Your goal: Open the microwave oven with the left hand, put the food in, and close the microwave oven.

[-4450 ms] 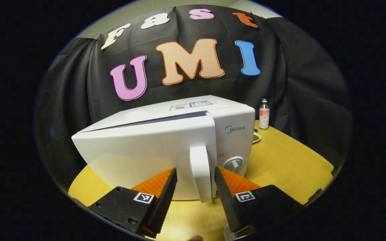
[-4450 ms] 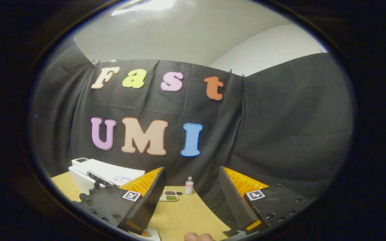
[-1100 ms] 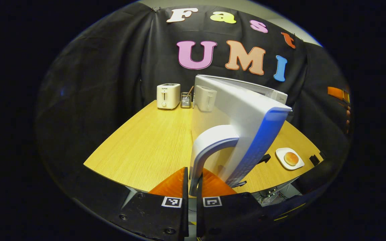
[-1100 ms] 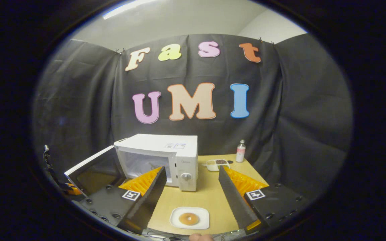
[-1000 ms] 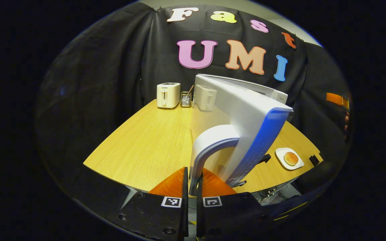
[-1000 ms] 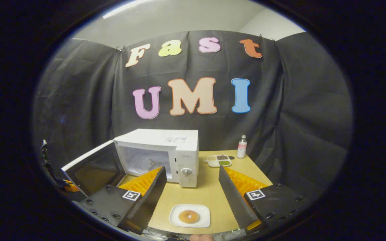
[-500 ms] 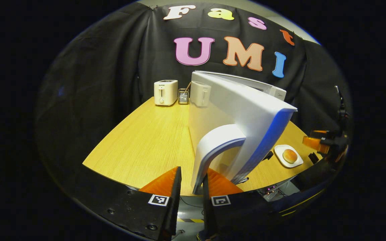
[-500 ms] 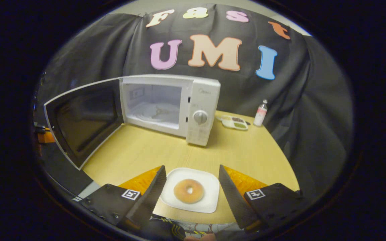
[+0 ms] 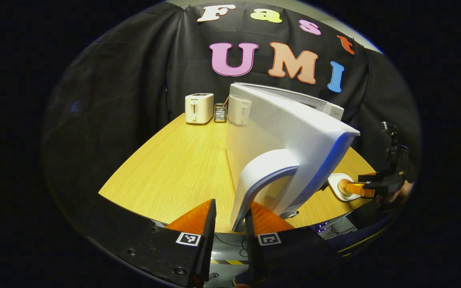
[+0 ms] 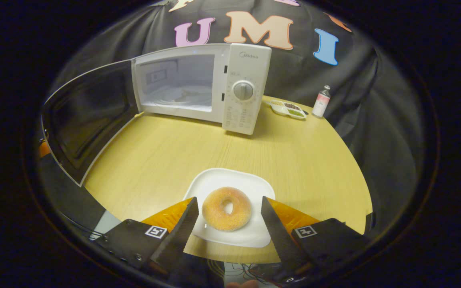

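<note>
One doughnut (image 10: 227,208) lies on one white plate (image 10: 250,237) at the near edge of the desk (image 10: 302,160), between the fingers of my right gripper (image 10: 227,224). That gripper is spread wide and grips nothing; neither finger touches the doughnut, as far as I can judge.

One microwave (image 10: 246,92) stands at the far side of the desk, its door (image 10: 88,116) swung fully out to the left, cavity bare with the turntable showing. In the left gripper view the door handle (image 9: 260,176) sits between the fingers of my left gripper (image 9: 229,228), which stands slightly parted: the right finger lies close against the handle, the left one shows a gap, so I read it as released, not clamped.

Progress, my judgement: opening is done. Left to do: pick up the food, place it in the cavity, shut the door.

Other items counted: two toasters, one (image 9: 199,108) to the far left and one (image 9: 239,109) just beside the door edge, with one small rack (image 9: 220,113) between them; one bottle (image 10: 321,101) and one divided dish (image 10: 288,109) to the far right of the microwave.
</note>
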The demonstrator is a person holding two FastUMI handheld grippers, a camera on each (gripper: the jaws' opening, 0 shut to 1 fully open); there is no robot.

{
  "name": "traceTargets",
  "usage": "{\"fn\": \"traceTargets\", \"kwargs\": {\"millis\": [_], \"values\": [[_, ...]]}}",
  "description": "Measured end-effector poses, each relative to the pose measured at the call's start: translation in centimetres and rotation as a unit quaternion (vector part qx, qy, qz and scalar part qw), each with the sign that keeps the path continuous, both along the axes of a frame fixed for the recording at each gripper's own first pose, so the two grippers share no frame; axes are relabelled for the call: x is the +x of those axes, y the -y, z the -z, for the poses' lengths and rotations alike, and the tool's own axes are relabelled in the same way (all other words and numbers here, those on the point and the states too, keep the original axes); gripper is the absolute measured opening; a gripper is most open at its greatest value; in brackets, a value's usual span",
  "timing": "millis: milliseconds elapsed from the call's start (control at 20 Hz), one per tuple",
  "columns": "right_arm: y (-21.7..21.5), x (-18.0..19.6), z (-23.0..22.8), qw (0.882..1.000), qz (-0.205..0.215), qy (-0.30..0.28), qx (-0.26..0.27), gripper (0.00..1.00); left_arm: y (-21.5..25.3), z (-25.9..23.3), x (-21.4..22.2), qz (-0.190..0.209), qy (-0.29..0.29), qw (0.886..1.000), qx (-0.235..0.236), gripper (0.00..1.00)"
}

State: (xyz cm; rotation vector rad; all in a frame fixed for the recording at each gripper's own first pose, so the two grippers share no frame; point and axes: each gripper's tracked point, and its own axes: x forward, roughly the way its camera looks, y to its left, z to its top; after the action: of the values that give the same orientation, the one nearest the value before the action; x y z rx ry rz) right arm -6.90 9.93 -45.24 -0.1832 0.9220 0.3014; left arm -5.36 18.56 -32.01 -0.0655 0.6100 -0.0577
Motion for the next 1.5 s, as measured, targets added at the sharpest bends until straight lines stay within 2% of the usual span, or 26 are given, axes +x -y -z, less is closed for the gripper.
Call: {"fn": "traceTargets", "kwargs": {"millis": [100,200,300,350,400,550,600,650,750,800,1000,1050,1150,1200,1250,1300,1350,1400,1500], "values": [[0.3,-0.2,0.7,1.000,0.011,-0.014,-0.001,0.99,-0.1,0.0,0.0,0.000,-0.001,1.000,0.003,0.42],[0.1,-0.5,1.4,0.999,0.019,-0.031,0.008,0.99,-0.2,0.0,-0.1,-0.002,-0.004,1.000,0.002,0.57],[-0.1,-0.8,1.8,0.999,0.019,-0.047,0.019,0.96,0.0,0.0,0.0,0.002,-0.007,1.000,0.003,0.55],[-0.3,-0.9,1.9,0.998,0.018,-0.052,0.024,0.95,0.2,0.1,-0.2,0.009,-0.010,1.000,0.006,0.60],[-0.3,-1.0,2.1,0.998,0.020,-0.057,0.026,0.90,0.2,-0.1,-0.3,0.013,-0.010,1.000,0.013,0.55],[-0.5,-0.9,2.2,0.997,0.029,-0.065,0.033,0.80,-0.2,-0.4,-0.5,0.018,-0.009,1.000,0.022,0.54],[-0.5,-1.0,2.2,0.997,0.032,-0.067,0.034,0.80,-0.2,-0.4,-0.5,0.015,-0.009,1.000,0.019,0.55],[-0.6,-1.0,2.2,0.996,0.032,-0.072,0.035,0.72,-0.2,-0.5,-0.6,0.013,-0.011,1.000,0.015,0.55],[-0.6,-0.8,2.2,0.996,0.034,-0.073,0.037,0.72,-0.1,-0.5,-0.8,0.012,-0.012,1.000,0.011,0.55],[-0.7,-0.9,2.1,0.996,0.033,-0.077,0.039,0.66,-0.1,-0.6,-0.8,0.012,-0.012,1.000,0.013,0.55],[-1.0,-1.1,1.8,0.996,0.026,-0.079,0.043,0.66,-0.2,-0.9,-1.4,0.023,-0.014,0.999,0.029,0.55],[-1.1,-1.0,1.3,0.996,0.026,-0.074,0.046,0.60,-0.3,-1.0,-1.5,0.021,-0.014,0.999,0.027,0.55],[-1.3,-0.9,0.9,0.996,0.026,-0.070,0.053,0.60,-0.4,-1.0,-1.9,0.007,-0.022,1.000,0.009,0.55],[-1.3,-0.9,0.7,0.996,0.026,-0.069,0.055,0.60,-0.6,-1.1,-2.0,-0.002,-0.024,1.000,-0.001,0.60],[-1.4,-0.8,0.4,0.996,0.025,-0.067,0.058,0.60,-0.7,-1.2,-2.2,-0.011,-0.026,1.000,-0.007,0.57],[-1.4,-0.8,0.4,0.996,0.024,-0.067,0.059,0.60,-0.9,-1.2,-2.4,-0.017,-0.029,0.999,-0.006,0.60],[-1.4,-0.8,0.3,0.996,0.025,-0.067,0.060,0.60,-1.0,-1.2,-2.8,-0.017,-0.033,0.999,-0.002,0.62],[-1.4,-0.8,0.2,0.995,0.026,-0.069,0.061,0.60,-1.2,-1.4,-3.0,-0.016,-0.034,0.999,0.006,0.68],[-1.4,-0.7,0.2,0.995,0.030,-0.069,0.063,0.60,-1.2,-2.0,-3.6,-0.010,-0.033,0.999,0.009,0.68]]}}
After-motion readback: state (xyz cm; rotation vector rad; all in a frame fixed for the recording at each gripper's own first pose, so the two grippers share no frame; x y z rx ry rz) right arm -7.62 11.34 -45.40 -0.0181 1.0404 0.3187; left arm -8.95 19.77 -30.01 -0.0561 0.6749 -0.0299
